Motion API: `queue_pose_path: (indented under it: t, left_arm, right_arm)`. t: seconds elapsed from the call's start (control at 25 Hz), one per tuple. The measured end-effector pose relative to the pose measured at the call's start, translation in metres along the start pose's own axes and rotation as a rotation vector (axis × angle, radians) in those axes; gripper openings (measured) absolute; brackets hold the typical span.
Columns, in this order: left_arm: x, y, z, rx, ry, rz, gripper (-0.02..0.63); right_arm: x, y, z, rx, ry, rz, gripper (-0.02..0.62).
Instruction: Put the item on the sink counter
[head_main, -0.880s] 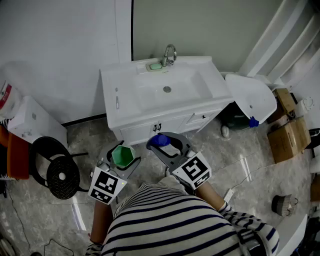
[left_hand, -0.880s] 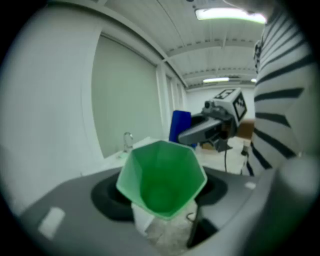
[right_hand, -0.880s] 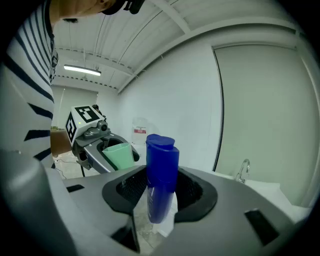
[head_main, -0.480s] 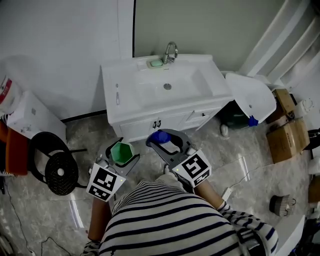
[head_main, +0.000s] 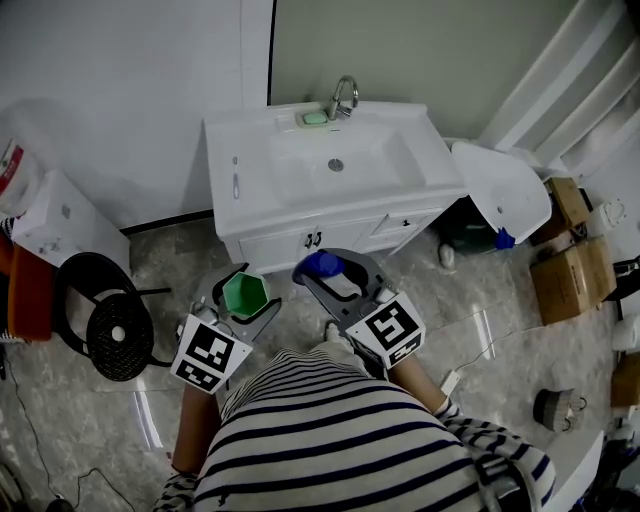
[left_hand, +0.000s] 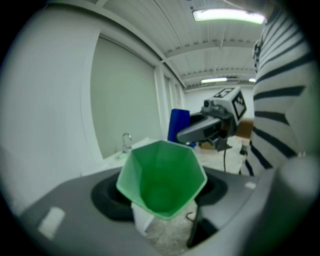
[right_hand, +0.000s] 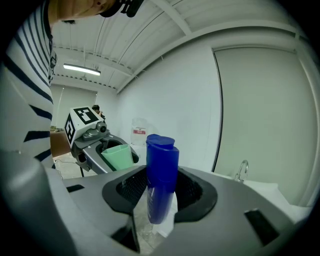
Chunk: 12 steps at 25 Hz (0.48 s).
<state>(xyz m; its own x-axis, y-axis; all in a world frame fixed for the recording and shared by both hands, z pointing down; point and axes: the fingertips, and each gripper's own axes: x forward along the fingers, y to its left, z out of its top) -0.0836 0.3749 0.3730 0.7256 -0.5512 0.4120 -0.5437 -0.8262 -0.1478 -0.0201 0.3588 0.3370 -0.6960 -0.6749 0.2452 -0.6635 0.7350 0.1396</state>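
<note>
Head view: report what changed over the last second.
The left gripper and right gripper edged slightly toward the sink cabinet and are short of it. Grips unchanged: green cup in the left, blue bottle in the right; nothing let go.

Sink counter (head_main: 436, 166): green soap (head_main: 314, 118) by faucet (head_main: 342, 98), slim pale object (head_main: 236, 180) on left ledge
</note>
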Motion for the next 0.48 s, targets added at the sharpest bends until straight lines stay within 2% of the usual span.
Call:
queue_pose_path:
  t: [0.16, 0.48]
  left_arm:
    - [0.0, -0.003, -0.002, 0.005, 0.003, -0.003, 0.314]
    - [0.007, -0.017, 0.0, 0.01, 0.015, -0.013, 0.314]
  right_arm:
    - [-0.004, 0.0, 0.003, 0.038, -0.021, -0.006, 0.161]
    - [-0.017, -0.004, -0.002, 0.052, -0.044, -0.011, 0.161]
